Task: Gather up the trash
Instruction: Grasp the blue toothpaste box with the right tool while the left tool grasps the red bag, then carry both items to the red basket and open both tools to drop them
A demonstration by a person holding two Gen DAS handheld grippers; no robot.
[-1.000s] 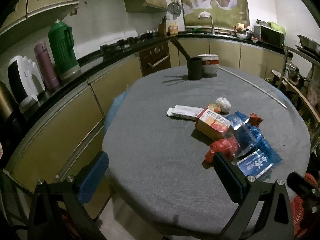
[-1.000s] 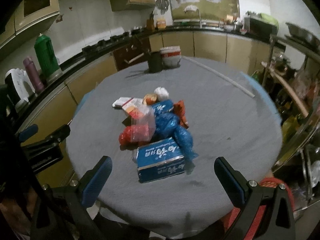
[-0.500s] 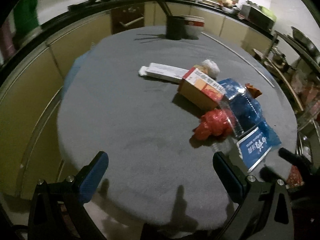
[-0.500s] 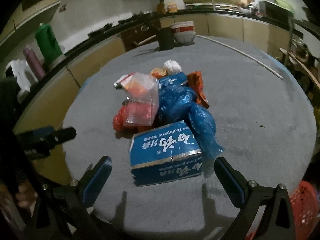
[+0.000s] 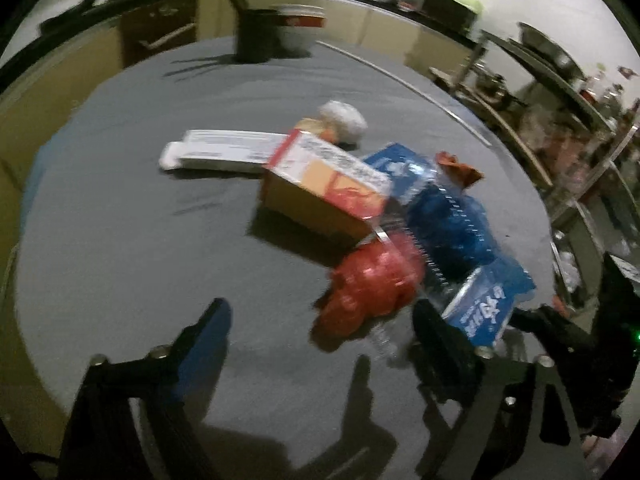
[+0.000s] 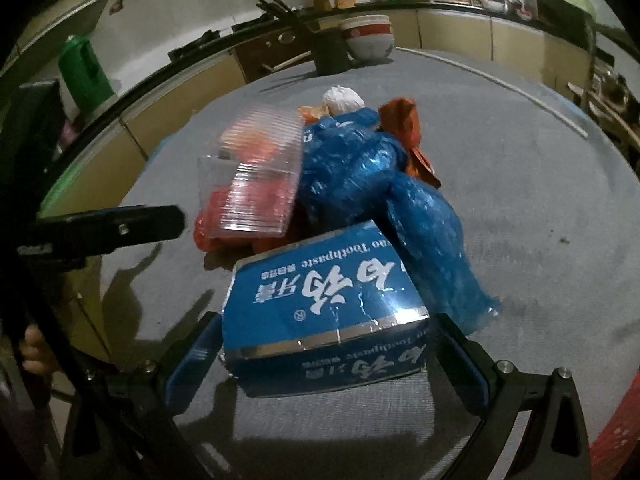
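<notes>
The right gripper (image 6: 324, 354) straddles the blue cardboard toothpaste box (image 6: 320, 312), its jaws just closing but not yet pressing it, presumably to lift it first. Behind the box lie one crumpled red plastic bag (image 5: 372, 284), one blue plastic bag (image 6: 360, 172) and one ribbed clear plastic cup (image 6: 256, 184). The left gripper (image 5: 320, 320), closing but empty, hangs beside the red bag.

dark cup (image 6: 331, 55), bowl (image 6: 369, 36), green thermos (image 6: 85, 71)

dim kitchen: beige cabinets (image 6: 452, 36) (dark countertop (image 6: 192, 60)) ring a grey table (image 6: 540, 184).
</notes>
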